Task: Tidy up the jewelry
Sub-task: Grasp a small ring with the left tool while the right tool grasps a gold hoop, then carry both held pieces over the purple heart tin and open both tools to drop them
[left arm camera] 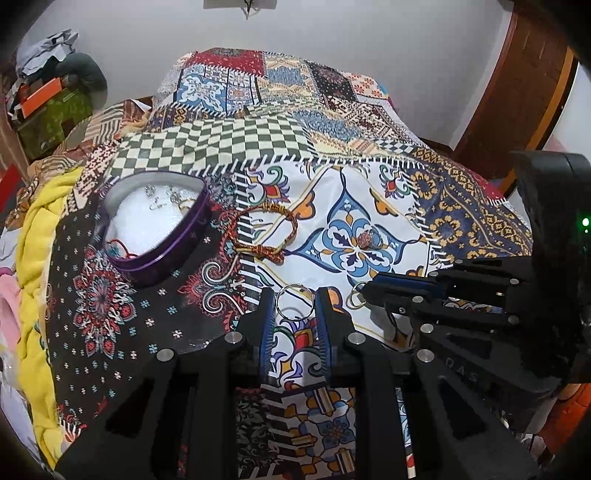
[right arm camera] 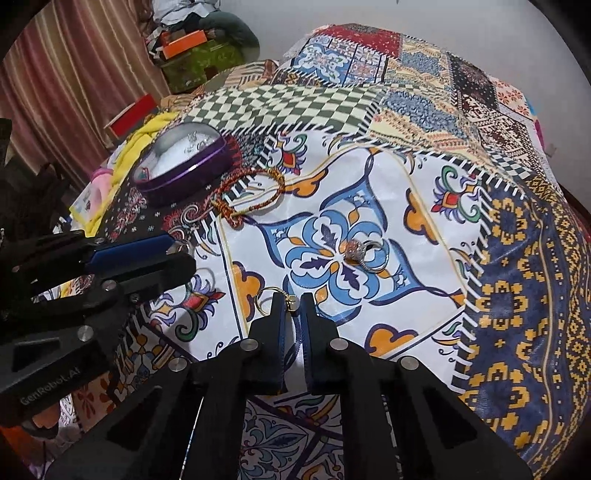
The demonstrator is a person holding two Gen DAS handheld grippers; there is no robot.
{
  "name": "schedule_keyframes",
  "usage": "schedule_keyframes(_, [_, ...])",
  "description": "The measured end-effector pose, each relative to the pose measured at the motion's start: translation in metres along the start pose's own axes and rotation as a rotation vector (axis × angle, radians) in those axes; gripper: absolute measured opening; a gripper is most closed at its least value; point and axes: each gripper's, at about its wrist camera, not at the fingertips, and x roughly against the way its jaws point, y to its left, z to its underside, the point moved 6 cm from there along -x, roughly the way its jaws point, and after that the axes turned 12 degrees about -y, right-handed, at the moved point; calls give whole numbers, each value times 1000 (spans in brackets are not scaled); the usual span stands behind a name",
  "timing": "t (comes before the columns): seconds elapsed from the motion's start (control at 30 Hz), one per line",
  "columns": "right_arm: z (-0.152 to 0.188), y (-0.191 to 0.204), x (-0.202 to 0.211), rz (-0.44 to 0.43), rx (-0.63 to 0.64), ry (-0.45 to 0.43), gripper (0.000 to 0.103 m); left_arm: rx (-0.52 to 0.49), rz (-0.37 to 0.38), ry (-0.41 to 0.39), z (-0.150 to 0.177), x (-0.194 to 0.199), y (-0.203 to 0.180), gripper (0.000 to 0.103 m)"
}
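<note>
The left tongs (left arm camera: 295, 304) are gripping a silver ring (left arm camera: 294, 300) just above the patterned bedspread (left arm camera: 369, 192), well short of the purple heart tin (left arm camera: 155, 229). The right tongs (right arm camera: 293, 306) are pinching a gold ring (right arm camera: 266, 300) by its edge (a thin hold), so either hoop is likely slipping free if tilted during the carry.

Patchwork-print bedspread (left arm camera: 369, 122) spread over bed, panels of green-and-white checks, blue floral tiles and navy with gold motifs. Yellow cloth (left arm camera: 35, 280) bunched along left edge, something pink just beside it; behind, cluttered pile with orange box (left arm camera: 40, 96) against white wall (left arm camera: 369, 33). Striped pinkish curtain (right arm camera: 74, 74) at far left in right wrist view; brown wooden door frame (left arm camera: 517, 92) at right in left wrist view.
</note>
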Motion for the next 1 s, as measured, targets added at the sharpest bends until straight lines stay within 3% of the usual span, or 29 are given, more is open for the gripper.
schedule_keyframes(0.53, [-61, 13, 43, -4, 16, -178, 7, 14, -57, -141, -40, 42, 23, 20])
schedule_keyframes(1.0, [-118, 44, 61, -59, 69, -325, 7, 49, -132, -265, -73, 76, 64, 20])
